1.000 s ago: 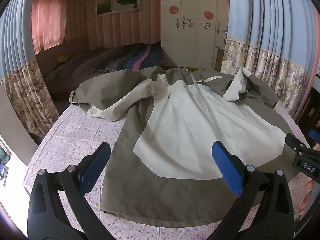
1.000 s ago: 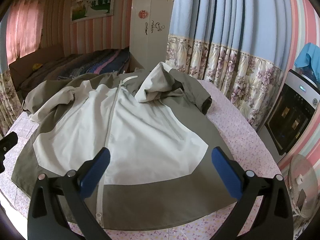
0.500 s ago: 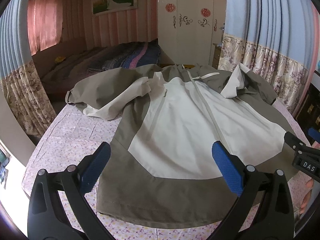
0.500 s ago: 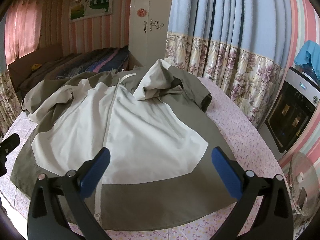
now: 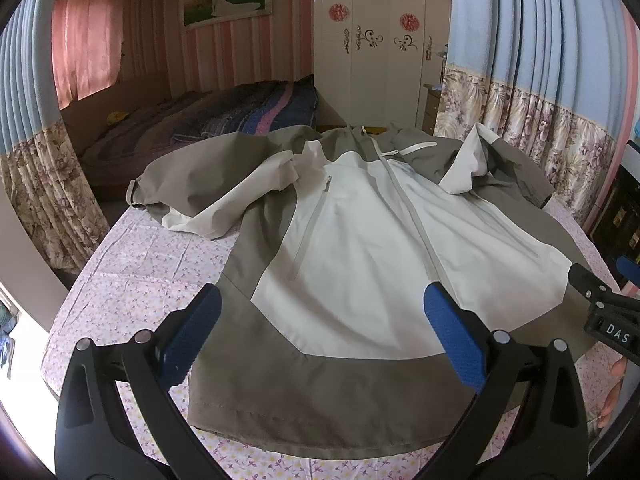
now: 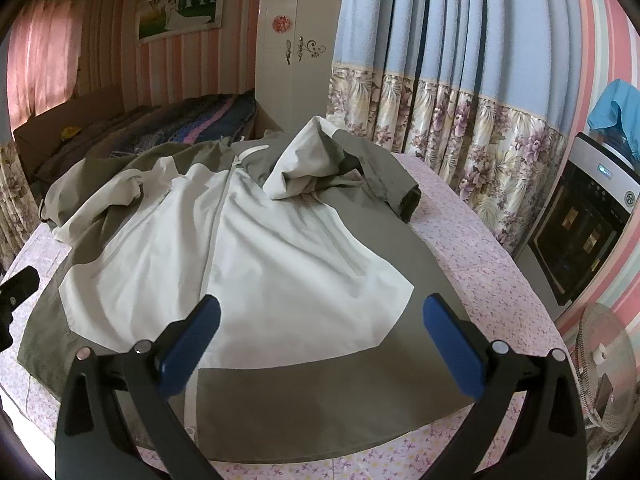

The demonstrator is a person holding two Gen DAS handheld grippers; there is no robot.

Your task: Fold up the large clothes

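Observation:
A large olive and off-white jacket (image 5: 360,240) (image 6: 256,264) lies front up, zipped, spread over a table with a pink flowered cloth (image 5: 132,264) (image 6: 480,248). Its left sleeve (image 5: 208,184) stretches out to the left; its right sleeve (image 6: 360,168) is folded back over the chest. My left gripper (image 5: 320,332) hovers open above the hem's left half, holding nothing. My right gripper (image 6: 320,332) hovers open above the hem's right half, also holding nothing. The right gripper's tip shows at the right edge of the left wrist view (image 5: 600,304).
Behind the table stand a bed with dark bedding (image 5: 224,116) and a white wardrobe (image 5: 380,40). Blue and flowered curtains (image 6: 460,100) hang along the right. A black-fronted appliance (image 6: 584,220) and a fan (image 6: 604,364) stand to the right of the table.
Both grippers have shifted slightly left and forward over the hem; the jacket sits a little more to the right in the left wrist view. Both stay open and the jacket lies unmoved.

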